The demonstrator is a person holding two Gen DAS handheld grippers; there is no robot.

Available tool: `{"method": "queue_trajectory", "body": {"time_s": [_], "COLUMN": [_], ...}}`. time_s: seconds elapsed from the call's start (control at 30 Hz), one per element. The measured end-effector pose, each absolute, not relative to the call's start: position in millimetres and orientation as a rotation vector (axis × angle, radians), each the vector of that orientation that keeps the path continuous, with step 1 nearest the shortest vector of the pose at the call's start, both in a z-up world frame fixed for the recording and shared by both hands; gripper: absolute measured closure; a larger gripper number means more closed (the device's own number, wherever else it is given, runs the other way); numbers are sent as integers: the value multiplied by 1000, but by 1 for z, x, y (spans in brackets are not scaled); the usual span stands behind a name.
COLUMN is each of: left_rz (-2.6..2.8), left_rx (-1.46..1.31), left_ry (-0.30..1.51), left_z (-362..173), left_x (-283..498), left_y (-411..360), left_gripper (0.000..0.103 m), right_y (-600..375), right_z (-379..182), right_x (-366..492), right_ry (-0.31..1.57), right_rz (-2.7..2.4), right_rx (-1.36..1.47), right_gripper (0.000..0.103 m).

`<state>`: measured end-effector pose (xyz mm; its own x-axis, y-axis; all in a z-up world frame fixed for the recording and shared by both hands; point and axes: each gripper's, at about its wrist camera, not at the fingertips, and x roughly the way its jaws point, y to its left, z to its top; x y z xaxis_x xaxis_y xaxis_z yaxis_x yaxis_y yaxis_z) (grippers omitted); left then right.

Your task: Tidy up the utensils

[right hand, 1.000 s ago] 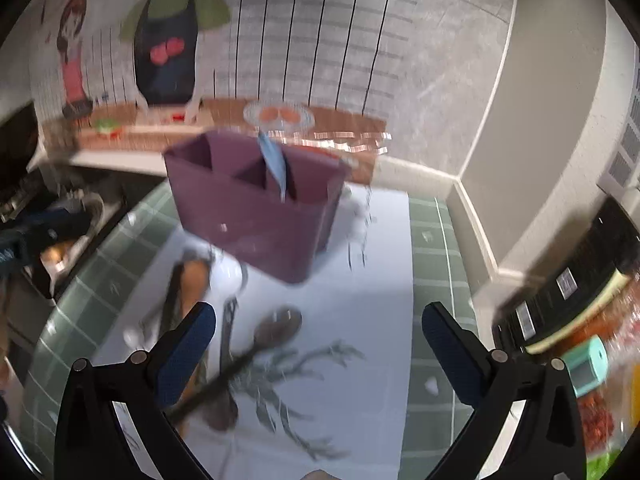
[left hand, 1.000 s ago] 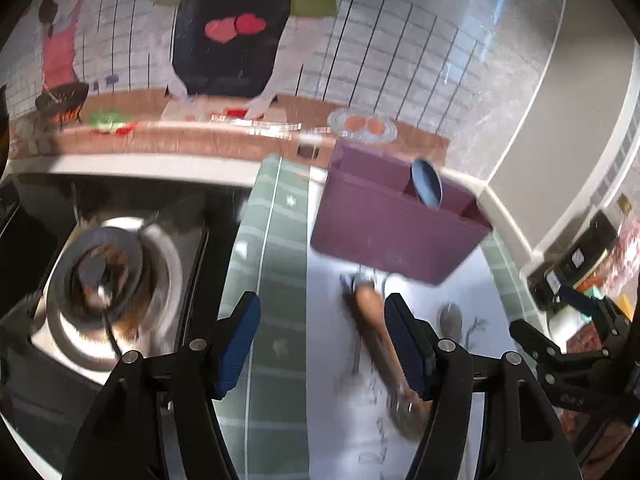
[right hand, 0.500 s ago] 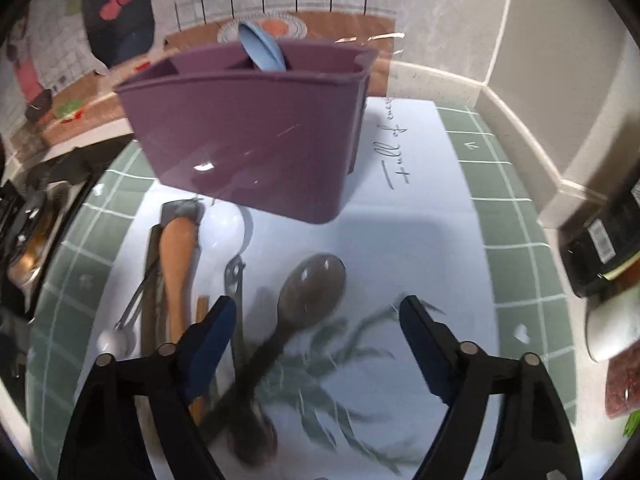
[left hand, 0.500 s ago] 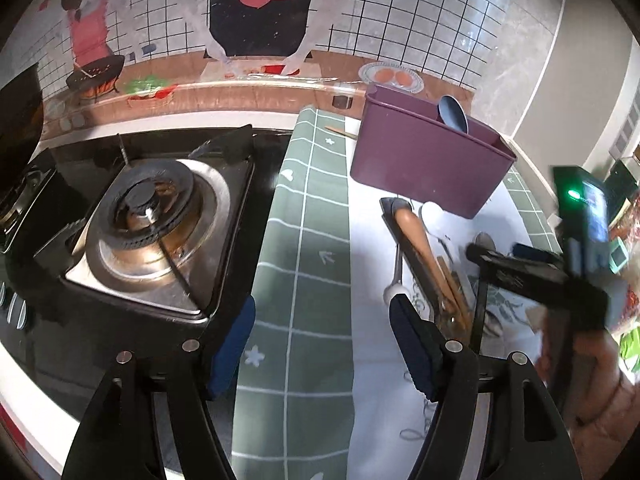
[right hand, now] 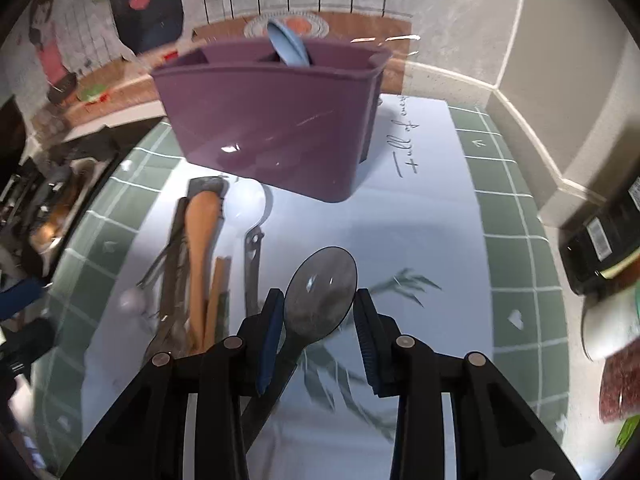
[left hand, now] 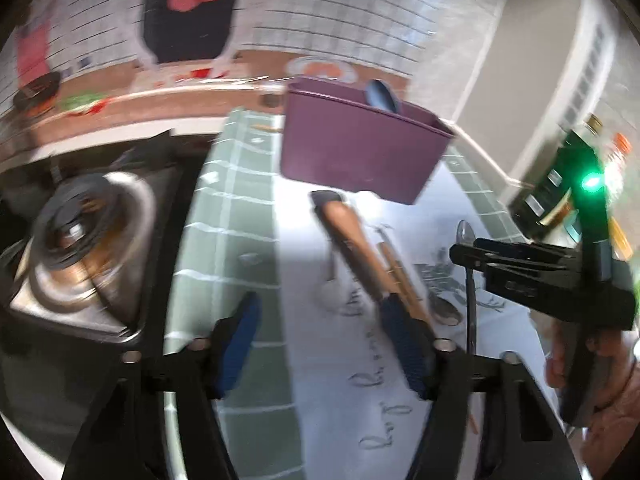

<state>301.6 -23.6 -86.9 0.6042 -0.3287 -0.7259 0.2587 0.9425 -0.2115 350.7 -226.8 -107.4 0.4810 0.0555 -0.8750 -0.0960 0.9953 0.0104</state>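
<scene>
Utensils are mostly lying in a pile [right hand: 200,264] at 9 o'clock of the right hand-held gripper [right hand: 320,332], which is closing on the big metal spoon [right hand: 320,292], pads at its bowl's edges. Stiff and slick, so it's probably better gripped by the neck. Left hand-held gripper [left hand: 324,340] is hanging spread and empty; purple caddy [right hand: 272,120] is sitting at 12 o'clock.

One purple utensil caddy [right hand: 272,120], holding one blue spoon [right hand: 289,47]; one metal spoon [right hand: 320,296] between gripper fingers; one white spoon [right hand: 246,204]; one wooden spatula [right hand: 200,236]; one wooden stick [right hand: 216,296]; one gas burner [left hand: 80,224]; remaining utensils in the pile too overlapped to count.
</scene>
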Motion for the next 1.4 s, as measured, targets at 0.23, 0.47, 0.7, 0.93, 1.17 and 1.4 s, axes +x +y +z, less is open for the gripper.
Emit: {"method": "queue_trajectory", "body": {"time_s": [0.23, 0.47, 0.7, 0.93, 1.17, 1.4], "left_rz": [-300, -254, -266, -286, -279, -274], "left_rx": [-38, -10, -16, -40, -86, -137], "left_ry": [942, 946, 791, 642, 641, 696], "left_z": [-119, -130, -83, -23, -14, -27], "left_x": [331, 345, 324, 302, 295, 289], "left_y": [-52, -62, -40, -15, 8, 24], "left_gripper": [56, 81, 81, 81, 81, 81], "right_y": [-245, -246, -238, -227, -231, -233], "right_z": [-74, -59, -45, -22, -34, -96], "right_x": [324, 313, 304, 295, 305, 335], "right_ry": [995, 954, 908, 839, 908, 1046], "right_rz": [89, 80, 89, 119, 126, 146], "right_rx": [7, 10, -3, 2, 11, 3], "right_gripper": [70, 70, 70, 94, 88, 67]}}
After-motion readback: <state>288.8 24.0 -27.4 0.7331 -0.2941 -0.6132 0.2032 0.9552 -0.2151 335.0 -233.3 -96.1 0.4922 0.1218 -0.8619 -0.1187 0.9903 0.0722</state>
